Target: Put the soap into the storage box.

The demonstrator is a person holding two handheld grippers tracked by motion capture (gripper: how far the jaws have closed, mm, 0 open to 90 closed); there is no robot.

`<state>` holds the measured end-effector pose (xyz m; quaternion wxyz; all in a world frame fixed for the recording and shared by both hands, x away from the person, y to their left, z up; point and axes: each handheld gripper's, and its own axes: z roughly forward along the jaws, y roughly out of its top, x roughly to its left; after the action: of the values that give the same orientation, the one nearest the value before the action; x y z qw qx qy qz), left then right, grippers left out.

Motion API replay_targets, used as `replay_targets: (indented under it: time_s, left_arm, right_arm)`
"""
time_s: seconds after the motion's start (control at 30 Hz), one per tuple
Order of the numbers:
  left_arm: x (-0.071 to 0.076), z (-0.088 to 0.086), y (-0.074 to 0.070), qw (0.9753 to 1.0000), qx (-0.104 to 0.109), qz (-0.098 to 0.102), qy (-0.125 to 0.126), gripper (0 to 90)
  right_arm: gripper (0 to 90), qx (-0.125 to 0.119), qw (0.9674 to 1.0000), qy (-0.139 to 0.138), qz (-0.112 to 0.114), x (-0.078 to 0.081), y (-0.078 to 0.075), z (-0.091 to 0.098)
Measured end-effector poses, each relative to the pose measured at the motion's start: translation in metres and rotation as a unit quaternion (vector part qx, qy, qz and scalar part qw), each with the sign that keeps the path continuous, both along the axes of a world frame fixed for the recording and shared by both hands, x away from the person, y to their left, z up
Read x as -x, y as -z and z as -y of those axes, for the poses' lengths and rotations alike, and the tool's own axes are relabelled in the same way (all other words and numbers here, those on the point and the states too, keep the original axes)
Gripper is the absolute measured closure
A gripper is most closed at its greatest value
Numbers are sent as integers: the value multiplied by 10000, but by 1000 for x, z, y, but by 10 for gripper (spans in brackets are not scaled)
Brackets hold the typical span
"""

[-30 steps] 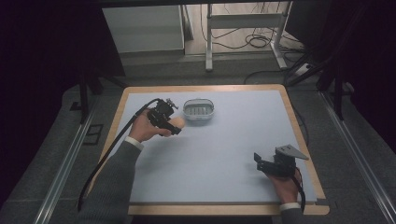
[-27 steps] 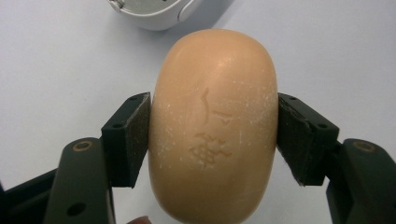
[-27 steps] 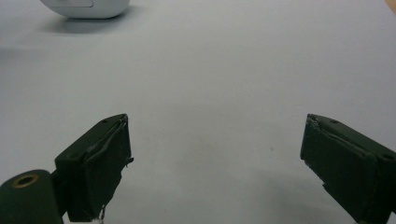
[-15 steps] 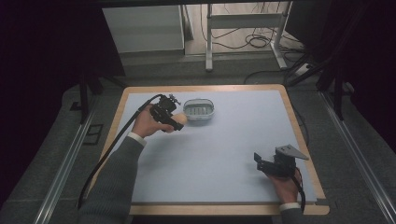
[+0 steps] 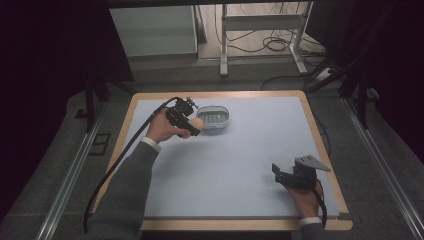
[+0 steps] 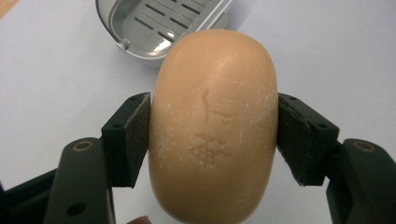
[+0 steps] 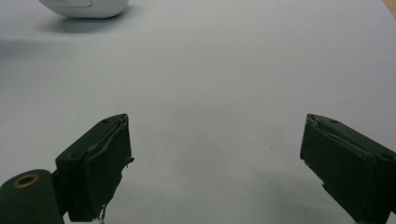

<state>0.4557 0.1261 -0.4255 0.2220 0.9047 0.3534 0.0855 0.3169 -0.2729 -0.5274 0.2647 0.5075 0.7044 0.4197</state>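
Soap [image 6: 214,126], a tan oval bar, sits clamped in the left tongs [image 5: 192,127] beside the metal dish [image 5: 212,119], upper centre; right tongs [image 5: 284,176] gape wide, lower right on the desk [image 5: 240,165].

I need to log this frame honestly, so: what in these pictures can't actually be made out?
- Soap, left gripper view: near end cut off by the bottom edge; stamped mark unreadable.
- Metal soap dish, left gripper view: cut off by the top edge, near side hidden by the soap.
- White object, right gripper view: cut off by the top edge, so I cannot identify it.
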Motion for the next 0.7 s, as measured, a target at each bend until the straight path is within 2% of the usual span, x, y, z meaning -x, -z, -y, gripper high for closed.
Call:
replay_targets:
  time_s: [0.3,0.7]
  left_arm:
    - [-7,5,-3,9999,-117,26,51,322]
    - [-15,10,-6,10000,-52,7,57,322]
  right_arm:
    - [89,-3,10000,4,4,0,0,0]
    - [89,-15,10000,2,-7,0,0,0]
